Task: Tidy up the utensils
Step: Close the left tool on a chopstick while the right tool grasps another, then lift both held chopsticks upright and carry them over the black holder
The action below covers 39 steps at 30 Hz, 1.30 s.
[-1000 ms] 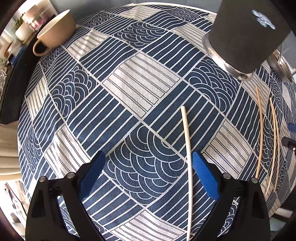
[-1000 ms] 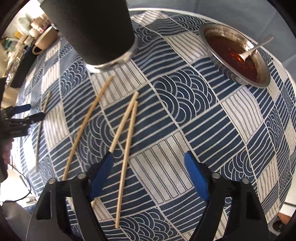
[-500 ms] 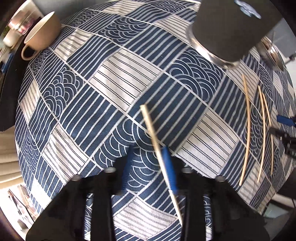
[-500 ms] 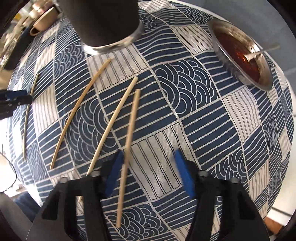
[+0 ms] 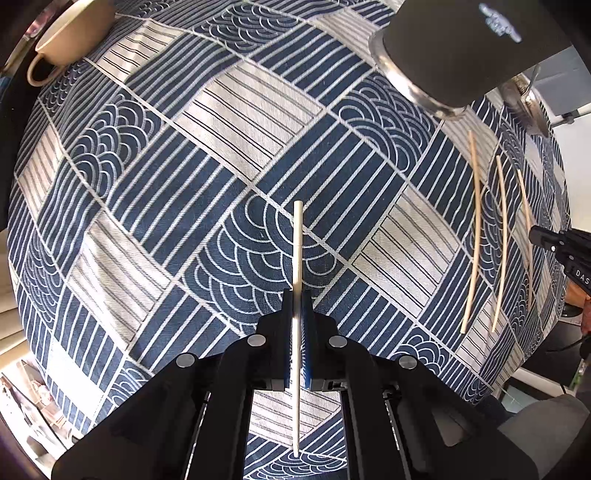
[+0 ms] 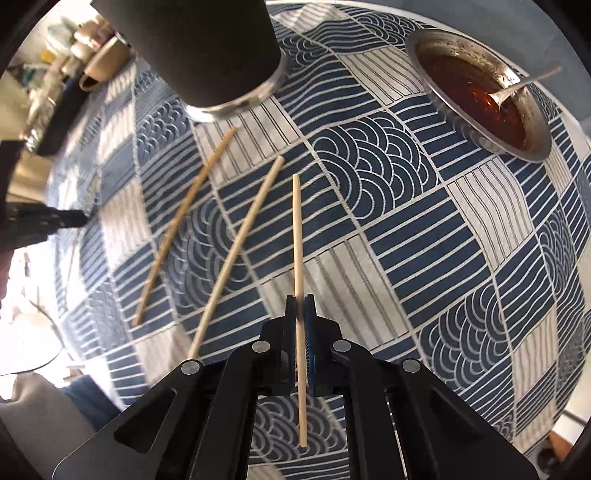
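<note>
My left gripper is shut on a pale chopstick that runs straight ahead between the blue pads. My right gripper is shut on a tan chopstick in the same way. Two more tan chopsticks lie on the cloth left of the right gripper; in the left wrist view, three chopsticks show at the far right. A dark cylindrical holder with a metal rim stands at the back, also in the left wrist view.
A blue and white patterned tablecloth covers the table. A metal bowl of red sauce with a spoon stands at the back right. A beige cup sits at the far left, with clutter beyond the table edge.
Both grippers went from wide open to shut, each closing on a chopstick. The chopsticks now line up straight between the pads.
</note>
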Motion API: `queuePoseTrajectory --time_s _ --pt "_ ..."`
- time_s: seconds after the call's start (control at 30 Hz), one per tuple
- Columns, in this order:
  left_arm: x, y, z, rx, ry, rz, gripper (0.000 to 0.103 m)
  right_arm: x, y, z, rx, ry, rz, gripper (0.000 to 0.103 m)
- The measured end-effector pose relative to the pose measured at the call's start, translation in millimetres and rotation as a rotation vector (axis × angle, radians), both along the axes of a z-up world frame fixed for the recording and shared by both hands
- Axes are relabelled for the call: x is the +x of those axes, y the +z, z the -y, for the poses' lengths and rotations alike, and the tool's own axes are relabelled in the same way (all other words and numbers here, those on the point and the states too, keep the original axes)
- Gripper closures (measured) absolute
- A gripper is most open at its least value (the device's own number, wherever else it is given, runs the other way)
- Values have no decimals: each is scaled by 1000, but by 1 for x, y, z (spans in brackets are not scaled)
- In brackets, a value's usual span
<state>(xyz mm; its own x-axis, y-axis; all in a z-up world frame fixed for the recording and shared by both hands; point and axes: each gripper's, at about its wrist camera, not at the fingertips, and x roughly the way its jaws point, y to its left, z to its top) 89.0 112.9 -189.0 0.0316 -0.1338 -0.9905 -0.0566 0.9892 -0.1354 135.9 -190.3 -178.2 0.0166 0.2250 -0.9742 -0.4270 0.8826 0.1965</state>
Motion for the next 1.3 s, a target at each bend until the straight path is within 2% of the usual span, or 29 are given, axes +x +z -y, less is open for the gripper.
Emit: queuePoseTrajectory --time_s 0.17,0.37,0.67,1.0,1.3 --pt "1 24 1 11 -17 40 98 -3 33 8 124 -68 -10 99" --pt "15 58 -3 45 -27 99 98 10 53 4 162 -65 41 99" --pt "29 91 -2 112 -51 185 98 24 93 -8 204 -33 151 99" --pt "74 144 6 183 -72 306 98 54 150 -36 258 38 293 99" --pt "105 182 23 154 -74 401 98 80 191 -53 321 71 388 99"
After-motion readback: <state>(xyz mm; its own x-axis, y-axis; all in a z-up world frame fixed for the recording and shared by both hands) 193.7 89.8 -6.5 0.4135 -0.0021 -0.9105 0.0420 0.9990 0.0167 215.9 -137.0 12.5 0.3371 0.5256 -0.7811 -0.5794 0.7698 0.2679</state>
